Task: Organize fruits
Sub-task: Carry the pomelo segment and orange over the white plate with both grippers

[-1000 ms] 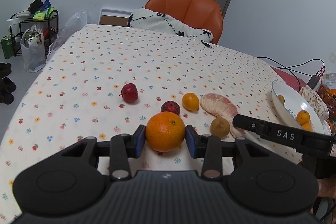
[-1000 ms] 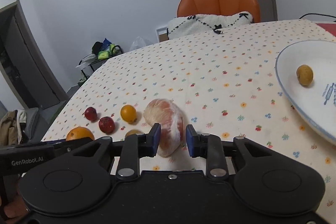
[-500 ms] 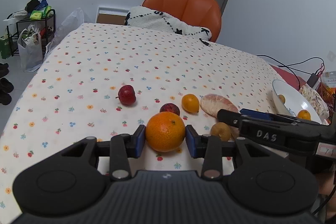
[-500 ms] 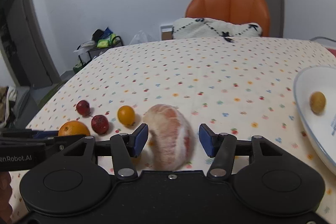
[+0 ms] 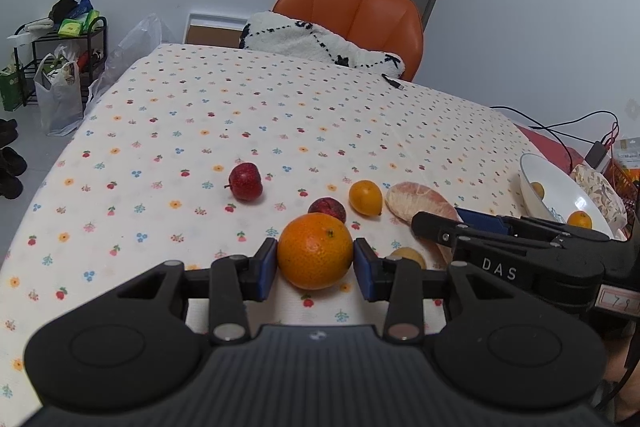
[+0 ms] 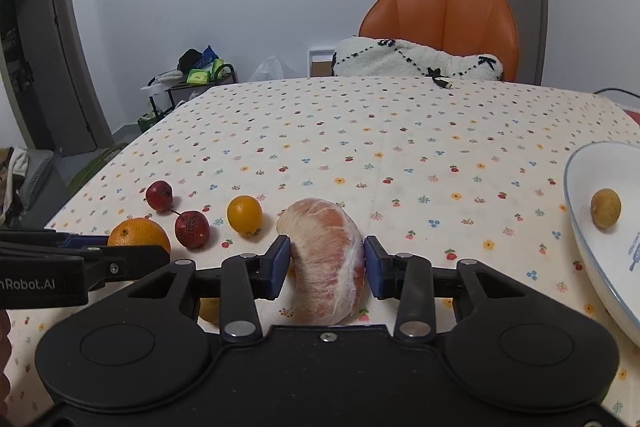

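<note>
Left wrist view looks down onto a table (image 5: 180, 99) under a flower-dotted cloth, and the left gripper (image 5: 315, 269) has its two blue pads pressed against either side of a big orange (image 5: 315, 251), so it is clamped on that fruit, which sits low over the cloth near the front edge. Just behind the orange lies a dark red fruit (image 5: 327, 209), and beside that a small yellow-orange citrus (image 5: 365, 197); a brighter red fruit (image 5: 246, 181) with a stem sits apart to the left. Right wrist view shows the right gripper (image 6: 326, 265) with its pads set at both flanks of a peeled pomelo segment (image 6: 326, 259), pink flesh under white pith; the left pad looks to be touching it and the right one sits hard by, but I cannot tell whether the grip is actually closed on it. The segment rests on the cloth, lying lengthwise between the fingers. A small brownish fruit (image 5: 408, 255) peeks out between the two tools, mostly hidden. Off to the right stands a white bowl (image 6: 580, 227), tilted toward the camera, with one small tan round fruit (image 6: 606, 208) inside; from the left side an orange one (image 5: 579, 219) shows in it too. Beyond the table, an orange chair (image 6: 448, 15) holds a white fuzzy blanket (image 6: 416, 63) with black stitching.
</note>
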